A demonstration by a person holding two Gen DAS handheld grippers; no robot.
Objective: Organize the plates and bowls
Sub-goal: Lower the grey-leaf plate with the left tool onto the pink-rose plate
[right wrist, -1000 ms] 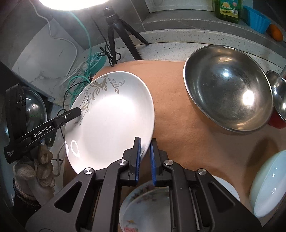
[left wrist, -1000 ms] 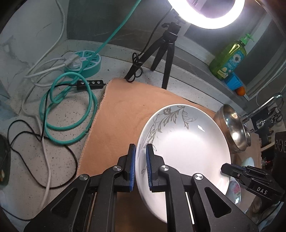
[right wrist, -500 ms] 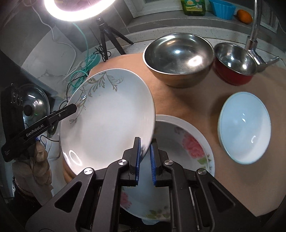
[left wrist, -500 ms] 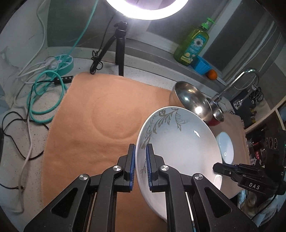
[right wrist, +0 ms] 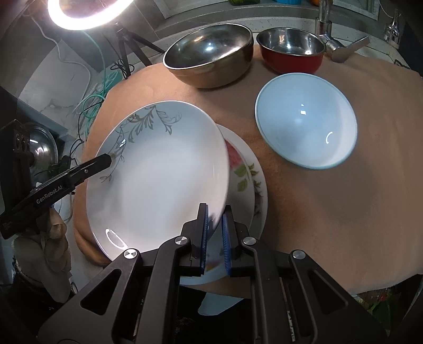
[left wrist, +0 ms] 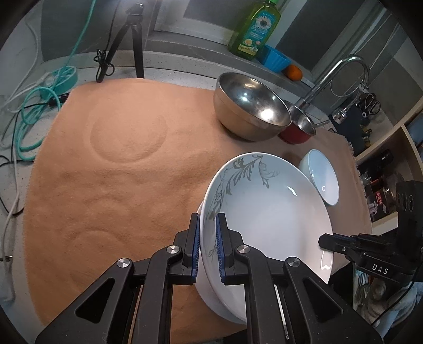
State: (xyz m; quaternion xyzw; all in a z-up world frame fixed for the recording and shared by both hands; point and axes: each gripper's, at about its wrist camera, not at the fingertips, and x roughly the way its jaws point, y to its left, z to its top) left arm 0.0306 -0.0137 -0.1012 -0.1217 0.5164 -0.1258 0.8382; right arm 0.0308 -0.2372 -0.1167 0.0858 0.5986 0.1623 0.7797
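A white plate with a grey leaf pattern (left wrist: 264,217) (right wrist: 158,180) hangs tilted between both grippers. My left gripper (left wrist: 207,225) (right wrist: 109,159) is shut on its patterned rim. On the opposite rim my right gripper (right wrist: 215,211) (left wrist: 324,241) is shut as well. The plate hovers over a flowered plate (right wrist: 246,172) that lies on the orange-brown mat (left wrist: 105,172) (right wrist: 343,211) and covers most of it. A light blue bowl (left wrist: 322,182) (right wrist: 306,124) sits to the right. Behind stand a large steel bowl (left wrist: 251,105) (right wrist: 208,53) and a red bowl (left wrist: 298,129) (right wrist: 290,50).
A faucet (left wrist: 341,71) arches over the red bowl. A green soap bottle (left wrist: 253,29), a blue cup (left wrist: 275,57) and an orange (left wrist: 294,72) line the back ledge. A tripod (left wrist: 134,39) with a ring light (right wrist: 87,13) and coiled cables (left wrist: 31,111) lie left of the mat.
Both grippers carried the leaf plate rightward across the mat, from its left part to above the flowered plate. Both stayed shut on its rim.
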